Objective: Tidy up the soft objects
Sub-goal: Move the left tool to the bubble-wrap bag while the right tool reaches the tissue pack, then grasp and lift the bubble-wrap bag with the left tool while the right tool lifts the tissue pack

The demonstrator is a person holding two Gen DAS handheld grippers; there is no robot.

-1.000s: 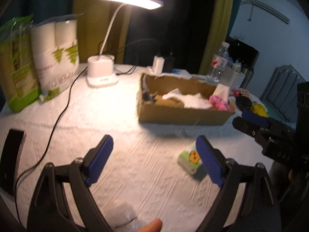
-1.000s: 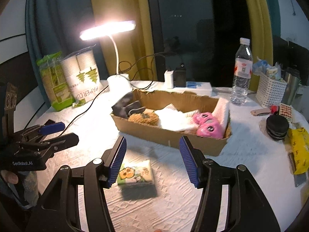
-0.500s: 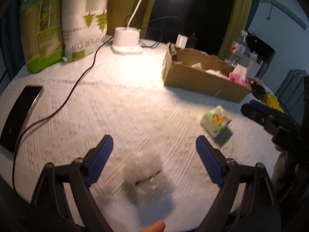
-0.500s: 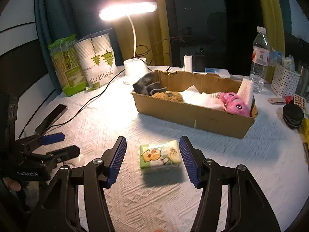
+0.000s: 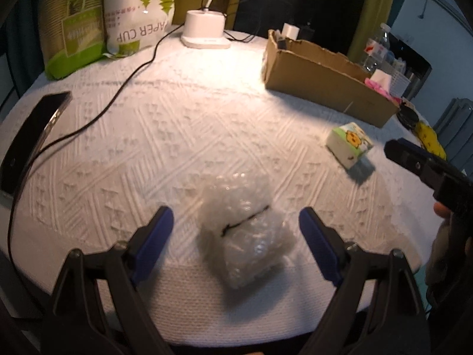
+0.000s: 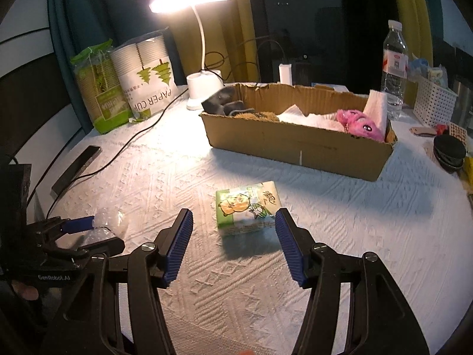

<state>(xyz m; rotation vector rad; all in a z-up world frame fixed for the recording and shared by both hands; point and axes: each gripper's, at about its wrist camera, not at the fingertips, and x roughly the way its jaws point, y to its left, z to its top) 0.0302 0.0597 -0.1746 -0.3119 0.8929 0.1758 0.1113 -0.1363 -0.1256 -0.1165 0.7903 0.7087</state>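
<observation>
Your left tool (image 5: 233,233) and right tool (image 6: 233,245) both gaped apart; the slippery bubble wrap (image 5: 244,230) risked squirting free when squeezed.

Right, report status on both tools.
Left tool open, straddling bubble-wrap bundle. Right tool open, at tissue pack. Neither gripped. Box path unobstructed.

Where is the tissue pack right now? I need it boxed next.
In the right wrist view the tissue pack lies on the white tablecloth, just ahead of the open right tool, short of the cardboard box.
</observation>
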